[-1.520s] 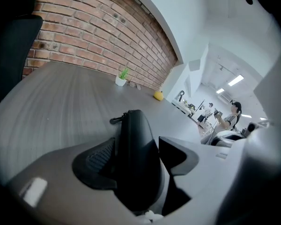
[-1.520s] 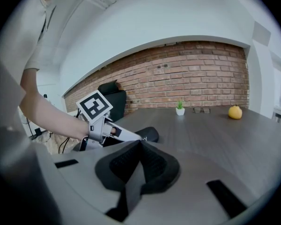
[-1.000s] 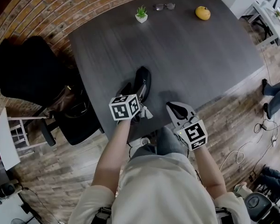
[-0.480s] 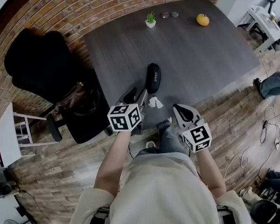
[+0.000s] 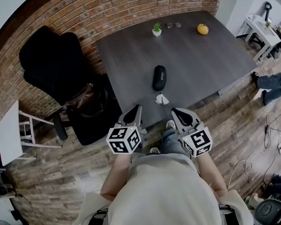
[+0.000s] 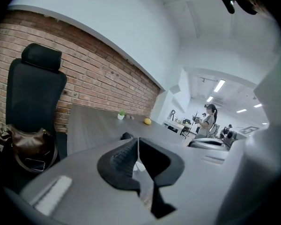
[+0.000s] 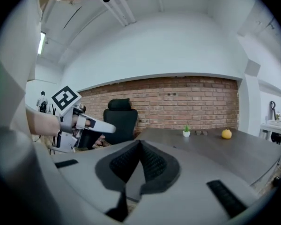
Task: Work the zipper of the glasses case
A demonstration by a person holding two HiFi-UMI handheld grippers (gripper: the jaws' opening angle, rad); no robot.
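Stands back from the dark grey table (image 5: 210, 60), a gripper in each hand, both raised before the body close to the table's near edge. Points the left gripper (image 5: 136, 109) toward the table, roughly level; has just been closing its jaws, pads now together, nothing between them. Holds the right gripper (image 5: 176, 111) beside it, near but apart, jaws likewise pressed together and empty. Touches nothing on the table with either.

Glasses case (image 5: 159, 78), black and oblong, lying flat on the table not far from the near edge, ahead of both grippers and apart from them, its long side running away from the person. Zipper too small to read as open or done up. Small white crumpled thing (image 5: 162, 98) just beside the case's near end, between case and grippers.

Along the far edge, in a row and well apart from the case: small potted plant (image 5: 157, 29), pair of glasses (image 5: 173, 25), round orange fruit (image 5: 202, 29). Left of the table, against the brick wall (image 5: 122, 8), black office chair (image 5: 51, 64) with a brown bag (image 5: 86, 97) on its seat. From the right gripper view, left gripper off to the left, in front of the chair
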